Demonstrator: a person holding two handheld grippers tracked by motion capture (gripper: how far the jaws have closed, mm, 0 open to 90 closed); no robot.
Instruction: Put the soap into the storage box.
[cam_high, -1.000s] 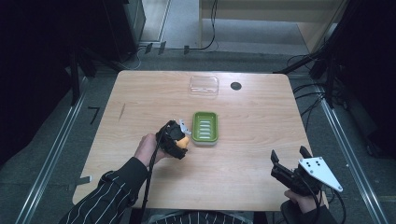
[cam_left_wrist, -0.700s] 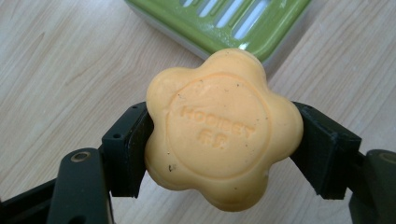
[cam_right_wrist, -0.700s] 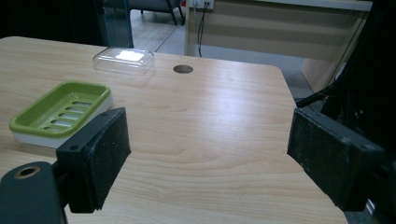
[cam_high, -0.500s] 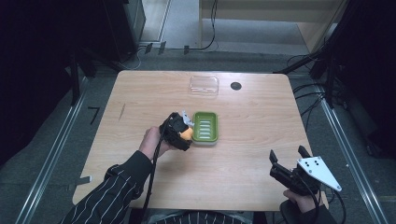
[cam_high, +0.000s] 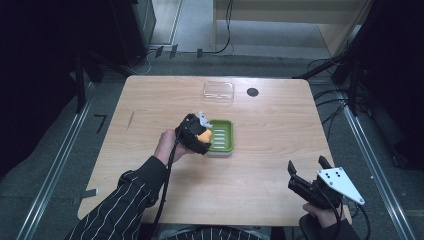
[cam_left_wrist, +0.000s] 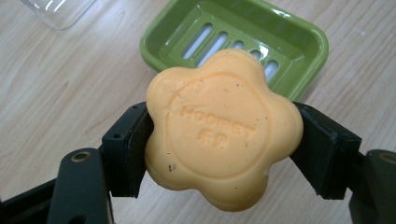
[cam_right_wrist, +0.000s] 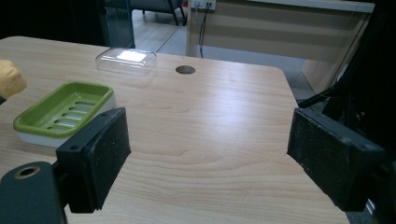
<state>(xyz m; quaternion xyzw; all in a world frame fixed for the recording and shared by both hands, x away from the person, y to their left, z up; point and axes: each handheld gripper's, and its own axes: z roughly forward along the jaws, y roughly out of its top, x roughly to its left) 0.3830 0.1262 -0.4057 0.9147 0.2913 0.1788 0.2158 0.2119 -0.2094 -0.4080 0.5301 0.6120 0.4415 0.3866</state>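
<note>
Flanking the soap dish (cam_high: 221, 136): clear lid (cam_high: 218, 91) beyond, table hole (cam_high: 252, 92).

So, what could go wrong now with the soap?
1. The left gripper holds the soap only by its rounded lobes, so it might slip out before it is over the dish.
2. The soap hangs at the dish's near rim and could land on the edge and tip the dish.

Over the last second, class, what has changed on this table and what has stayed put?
The left gripper, shut on the orange soap, has carried it towards the green soap dish. The dish, the clear lid and the open right gripper stayed put.
</note>
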